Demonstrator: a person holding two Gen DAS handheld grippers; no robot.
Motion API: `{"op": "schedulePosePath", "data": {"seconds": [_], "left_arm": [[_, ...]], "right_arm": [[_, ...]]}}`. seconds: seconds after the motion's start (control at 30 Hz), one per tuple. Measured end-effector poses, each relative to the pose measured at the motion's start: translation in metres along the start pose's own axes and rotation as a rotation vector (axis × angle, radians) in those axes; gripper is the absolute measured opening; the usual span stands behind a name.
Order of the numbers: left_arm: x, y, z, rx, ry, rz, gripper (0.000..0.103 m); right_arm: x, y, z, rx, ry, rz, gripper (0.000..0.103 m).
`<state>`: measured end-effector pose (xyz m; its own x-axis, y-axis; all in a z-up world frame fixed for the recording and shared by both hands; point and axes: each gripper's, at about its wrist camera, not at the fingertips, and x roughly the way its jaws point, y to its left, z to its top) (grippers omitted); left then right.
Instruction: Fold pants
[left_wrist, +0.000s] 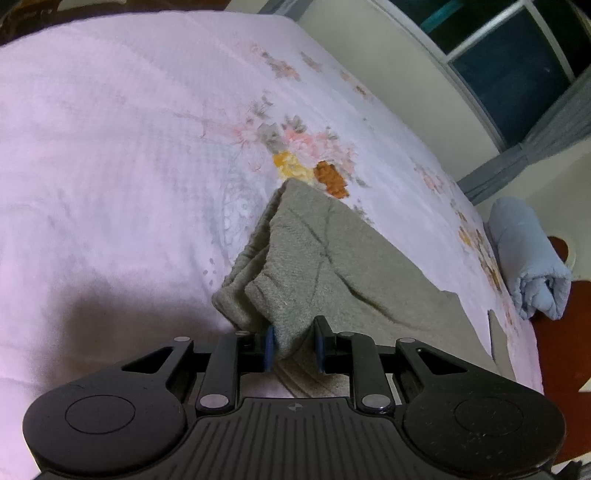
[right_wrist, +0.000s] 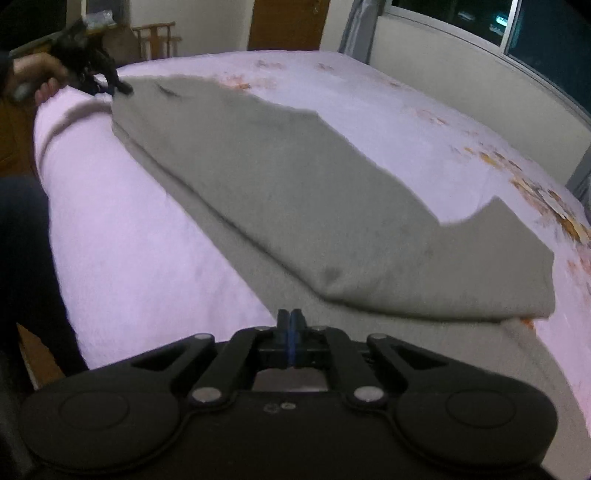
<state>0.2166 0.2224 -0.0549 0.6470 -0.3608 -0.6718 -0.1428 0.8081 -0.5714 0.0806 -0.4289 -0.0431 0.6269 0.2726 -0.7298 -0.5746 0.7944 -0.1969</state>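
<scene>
Right wrist view: pants (right_wrist: 295, 206) lie lengthwise toward left gripper (right_wrist: 110, 86).

Pink floral bed (left_wrist: 110, 147), dark windows (right_wrist: 546, 33) beyond pale walls, wooden door (right_wrist: 288, 24), chair (right_wrist: 157, 38), red floor (left_wrist: 561, 347).

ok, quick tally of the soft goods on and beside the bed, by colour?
Grey: 1, the grey fleece pants laid along the bed
Pink: 1, the pink floral bedspread under them
Light blue: 1, the rolled light blue quilt beside the bed
Total: 3
</scene>
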Motion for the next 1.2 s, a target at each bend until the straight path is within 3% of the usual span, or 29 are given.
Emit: {"op": "schedulePosePath", "data": {"seconds": [0.13, 0.17, 0.23, 0.3, 0.33, 0.43, 0.53, 0.63, 0.77, 0.83, 0.97, 1.07, 1.2], "left_arm": [[-0.021, -0.016, 0.001, 0.053, -0.053, 0.053, 0.03], [-0.028, -0.022, 0.002, 0.063, -0.092, 0.069, 0.031], [-0.041, -0.034, 0.006, 0.072, -0.186, 0.115, 0.043], [-0.046, -0.046, 0.009, 0.071, -0.262, 0.14, 0.093], [-0.045, -0.054, 0.01, 0.086, -0.295, 0.181, 0.099], [-0.026, -0.076, 0.011, 0.13, -0.312, 0.357, 0.1], [-0.007, -0.103, -0.006, 0.123, -0.305, 0.298, 0.1], [0.024, -0.141, -0.03, 0.195, -0.331, 0.366, 0.1], [0.074, -0.162, -0.021, 0.163, -0.325, 0.594, 0.1], [0.091, -0.167, -0.014, 0.149, -0.317, 0.67, 0.101], [0.108, -0.156, 0.001, 0.138, -0.325, 0.749, 0.103], [0.105, -0.137, 0.019, 0.067, -0.35, 0.798, 0.103], [0.105, -0.123, 0.026, 0.02, -0.332, 0.769, 0.103]], "right_arm": [[-0.015, -0.01, 0.01, 0.076, -0.086, -0.069, 0.01], [-0.017, -0.017, 0.014, 0.087, -0.093, -0.091, 0.01], [-0.021, -0.039, 0.025, 0.14, -0.119, -0.142, 0.014], [-0.022, -0.067, 0.037, 0.199, -0.136, -0.195, 0.024], [-0.021, -0.084, 0.046, 0.233, -0.142, -0.224, 0.029], [-0.009, -0.128, 0.068, 0.321, -0.145, -0.297, 0.037], [0.009, -0.163, 0.087, 0.388, -0.128, -0.362, 0.037], [0.03, -0.181, 0.094, 0.415, -0.113, -0.389, 0.037], [0.077, -0.199, 0.108, 0.414, -0.067, -0.414, 0.035], [0.095, -0.206, 0.115, 0.43, -0.045, -0.411, 0.034], [0.13, -0.23, 0.124, 0.481, 0.019, -0.421, 0.031], [0.151, -0.238, 0.126, 0.484, 0.075, -0.471, 0.031], [0.178, -0.247, 0.124, 0.493, 0.148, -0.509, 0.034]]}}
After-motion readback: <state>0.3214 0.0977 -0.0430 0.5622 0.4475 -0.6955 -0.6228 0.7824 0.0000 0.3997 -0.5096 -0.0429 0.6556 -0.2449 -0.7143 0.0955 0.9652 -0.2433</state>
